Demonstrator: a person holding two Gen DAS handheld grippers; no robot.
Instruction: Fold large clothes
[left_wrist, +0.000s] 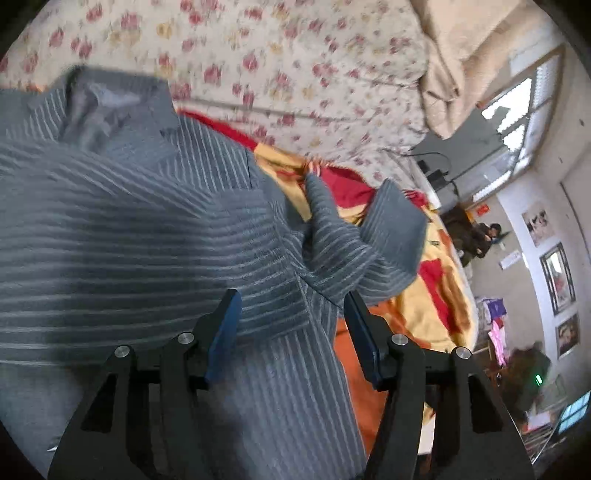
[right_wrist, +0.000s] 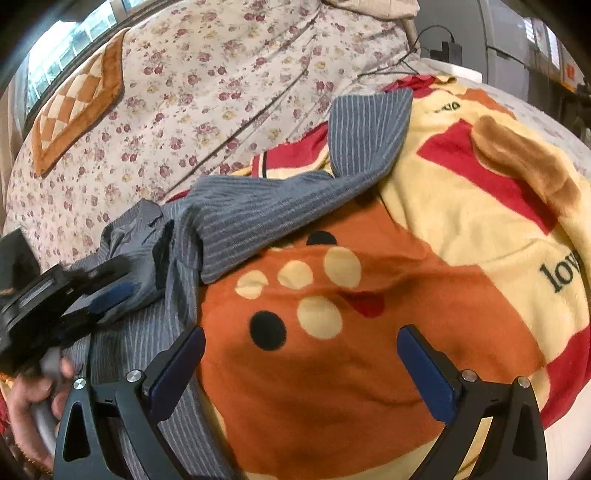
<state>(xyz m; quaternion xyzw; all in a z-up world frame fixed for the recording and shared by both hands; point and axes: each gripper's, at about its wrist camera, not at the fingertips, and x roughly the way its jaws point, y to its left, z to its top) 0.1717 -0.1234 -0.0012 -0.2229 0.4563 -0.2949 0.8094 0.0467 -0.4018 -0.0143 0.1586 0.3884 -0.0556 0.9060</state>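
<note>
A grey striped jacket (left_wrist: 140, 221) lies on a bed, spread over a fleece blanket (right_wrist: 461, 229) printed in orange, cream and red with black spots and dark lettering. In the left wrist view the jacket fills the left and centre of the frame. Its collar and smooth lining (left_wrist: 103, 107) sit at the upper left and its body runs down toward the lower centre, so its long axis goes from upper left to bottom centre. One sleeve (left_wrist: 373, 240) branches off to the right of centre, bends, and ends in a cuff pointing to the upper right, resting on the blanket.

The left gripper (left_wrist: 291, 314) hangs over the jacket front at the lower centre of that view. Its jaws stand apart, with cloth showing between the blue pads but nothing pinched. In the right wrist view the same gripper (right_wrist: 99, 299) shows at the left edge, blurred, over the jacket, with the person's hand (right_wrist: 33, 398) at the lower left corner.

In the right wrist view the jacket (right_wrist: 229, 225) occupies the left and centre, with its sleeve cuff (right_wrist: 369, 133) reaching the upper centre. The right gripper (right_wrist: 301, 354) hovers over the orange part of the blanket at the bottom centre, its jaws spread wide and holding nothing. Its left finger is just beside the jacket's edge.

Behind the blanket a flowered quilt (right_wrist: 207, 85) covers the upper part of both views. An orange checked cushion (right_wrist: 77, 107) lies on the quilt at the upper left of the right wrist view.
</note>
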